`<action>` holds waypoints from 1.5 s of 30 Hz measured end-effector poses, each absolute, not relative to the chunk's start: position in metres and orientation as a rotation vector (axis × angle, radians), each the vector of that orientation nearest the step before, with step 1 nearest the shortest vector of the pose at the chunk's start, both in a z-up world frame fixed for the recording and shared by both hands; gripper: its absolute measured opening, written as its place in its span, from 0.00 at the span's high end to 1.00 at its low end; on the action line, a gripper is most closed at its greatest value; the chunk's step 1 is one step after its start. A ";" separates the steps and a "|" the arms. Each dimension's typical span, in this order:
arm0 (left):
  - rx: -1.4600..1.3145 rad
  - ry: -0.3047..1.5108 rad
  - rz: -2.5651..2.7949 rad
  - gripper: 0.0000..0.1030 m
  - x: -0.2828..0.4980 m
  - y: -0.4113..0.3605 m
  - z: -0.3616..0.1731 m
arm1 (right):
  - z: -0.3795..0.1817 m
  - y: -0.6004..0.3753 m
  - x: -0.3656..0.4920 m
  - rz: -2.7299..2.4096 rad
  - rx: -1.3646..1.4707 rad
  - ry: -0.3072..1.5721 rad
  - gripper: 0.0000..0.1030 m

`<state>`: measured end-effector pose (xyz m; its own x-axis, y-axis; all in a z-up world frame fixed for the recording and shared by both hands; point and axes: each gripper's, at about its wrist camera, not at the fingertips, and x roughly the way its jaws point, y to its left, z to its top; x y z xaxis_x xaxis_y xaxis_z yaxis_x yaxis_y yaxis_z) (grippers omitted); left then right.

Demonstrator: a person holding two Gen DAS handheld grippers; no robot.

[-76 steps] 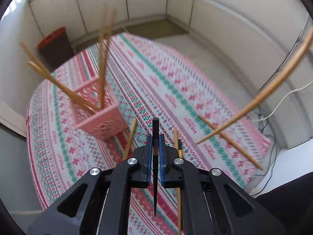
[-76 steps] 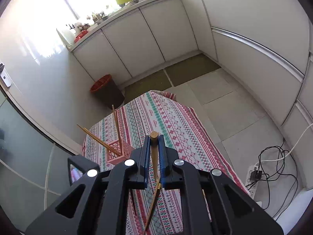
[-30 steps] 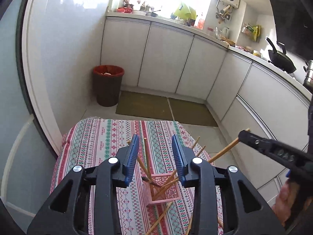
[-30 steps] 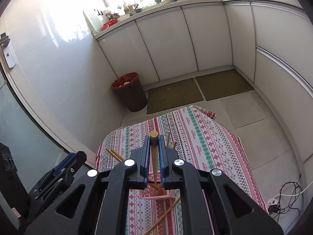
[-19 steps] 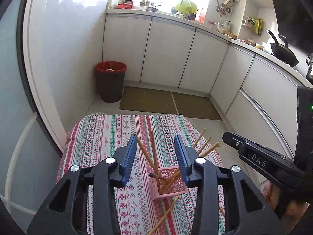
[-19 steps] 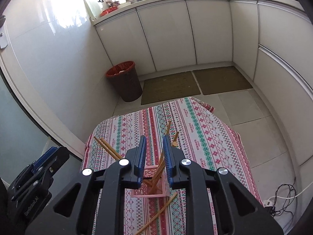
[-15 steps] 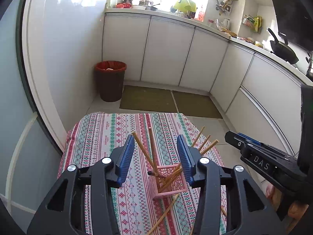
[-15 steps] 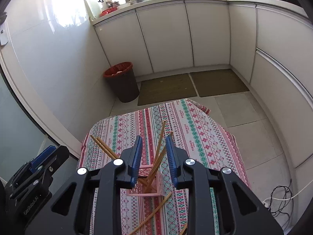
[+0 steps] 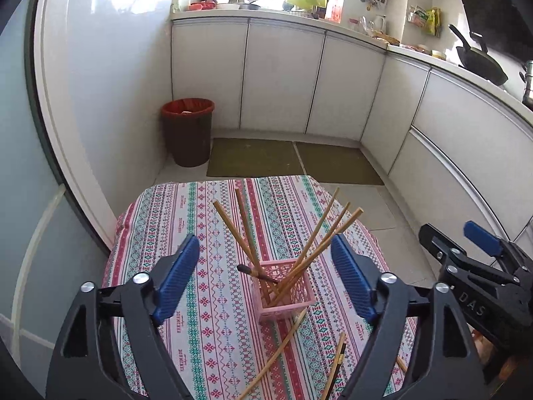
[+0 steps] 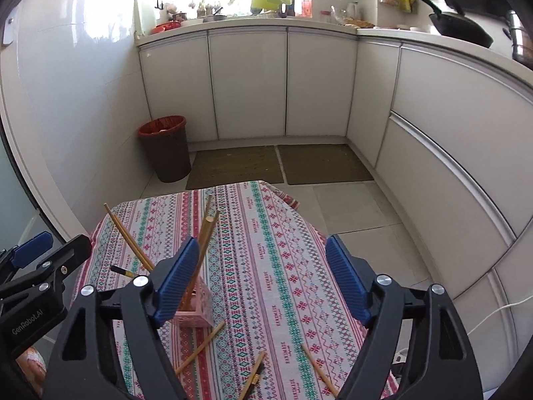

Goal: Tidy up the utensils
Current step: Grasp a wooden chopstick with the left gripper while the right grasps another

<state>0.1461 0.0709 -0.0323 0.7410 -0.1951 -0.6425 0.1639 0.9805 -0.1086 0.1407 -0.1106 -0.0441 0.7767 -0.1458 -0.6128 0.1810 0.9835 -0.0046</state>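
Between your left gripper fingers, the pink slotted plastic basket now holds both released chopsticks; both grippers' jaws are opening, empty, right gripper included, so fetch the strays.

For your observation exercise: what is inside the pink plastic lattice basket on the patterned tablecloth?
Inside the pink plastic lattice basket: several wooden chopsticks leaning outward, plus one dark-tipped chopstick. Their lower ends are hidden by the basket walls.

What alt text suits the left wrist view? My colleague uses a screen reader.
A pink basket holding upright chopsticks stands on a patterned tablecloth, framed by the opening, empty left hand-held gripper. More chopsticks lie loose nearby.
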 end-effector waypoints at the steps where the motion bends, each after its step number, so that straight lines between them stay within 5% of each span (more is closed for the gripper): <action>1: -0.042 0.715 -0.198 0.17 0.145 0.070 -0.034 | -0.046 -0.114 0.138 -0.188 0.042 0.658 0.18; 3: -0.031 0.735 -0.208 0.07 0.142 0.067 -0.039 | -0.049 -0.119 0.131 -0.207 0.016 0.658 0.12; 23: 0.156 1.299 -0.502 0.08 0.135 -0.047 -0.191 | -0.127 -0.277 0.080 -0.423 0.421 0.957 0.08; 25: 0.142 1.356 -0.489 0.12 0.144 -0.058 -0.211 | -0.136 -0.281 0.082 -0.430 0.426 0.988 0.08; 30: 0.114 1.455 -0.435 0.47 0.168 -0.077 -0.250 | -0.153 -0.289 0.085 -0.408 0.460 1.047 0.08; 45: 0.150 1.439 -0.374 0.93 0.178 -0.084 -0.270 | -0.162 -0.277 0.098 -0.358 0.442 1.091 0.08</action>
<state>0.1776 -0.0838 -0.2696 0.0853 -0.1607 -0.9833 0.3387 0.9328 -0.1230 0.0979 -0.2767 -0.1624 0.4196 -0.0617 -0.9056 0.4863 0.8577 0.1669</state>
